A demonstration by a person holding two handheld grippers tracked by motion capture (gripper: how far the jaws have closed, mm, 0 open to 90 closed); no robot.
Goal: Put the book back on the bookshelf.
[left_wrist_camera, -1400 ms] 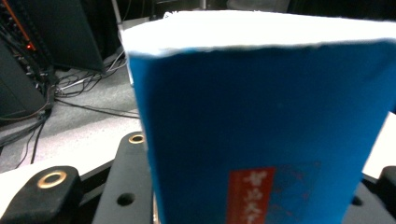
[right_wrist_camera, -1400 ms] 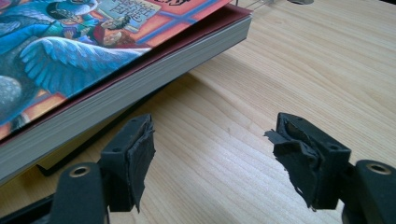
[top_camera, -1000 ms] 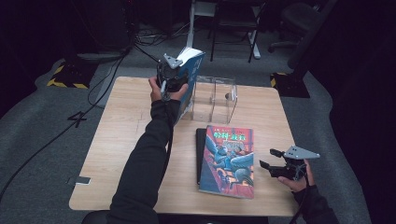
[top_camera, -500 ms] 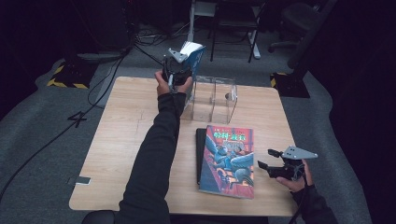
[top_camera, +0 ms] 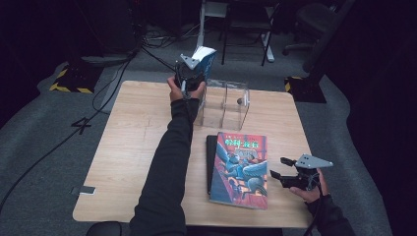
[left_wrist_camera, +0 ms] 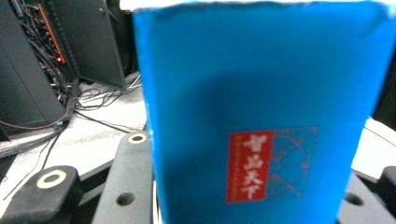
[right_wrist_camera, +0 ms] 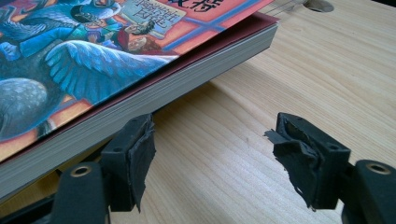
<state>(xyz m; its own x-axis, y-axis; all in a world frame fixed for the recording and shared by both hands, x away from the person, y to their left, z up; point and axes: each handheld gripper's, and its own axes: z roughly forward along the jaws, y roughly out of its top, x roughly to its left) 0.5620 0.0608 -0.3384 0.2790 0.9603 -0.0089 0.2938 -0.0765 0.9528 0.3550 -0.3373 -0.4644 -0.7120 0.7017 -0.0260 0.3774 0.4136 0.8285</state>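
My left gripper point(top_camera: 192, 70) is held up over the table's far edge, shut on a blue book point(top_camera: 206, 59) that stands upright in its jaws, just left of and above a clear acrylic book stand point(top_camera: 223, 103). In the left gripper view the blue book point(left_wrist_camera: 261, 102) with its red label point(left_wrist_camera: 247, 168) sits between my left gripper's point(left_wrist_camera: 247, 207) black jaws. A book with an illustrated cover point(top_camera: 241, 167) lies flat on a dark book point(top_camera: 211, 157). My right gripper point(top_camera: 276, 176) rests open at its right edge; its pads point(right_wrist_camera: 137, 156) are empty beside the illustrated book point(right_wrist_camera: 93, 70).
The wooden table point(top_camera: 133, 137) has bare room on its left half. A small grey tag point(top_camera: 88, 190) lies near the front left edge. Chairs, cables and black cases stand on the floor behind the table.
My left gripper has carried the blue book a little to the right and down, nearer the clear stand. The right gripper has stayed in place.
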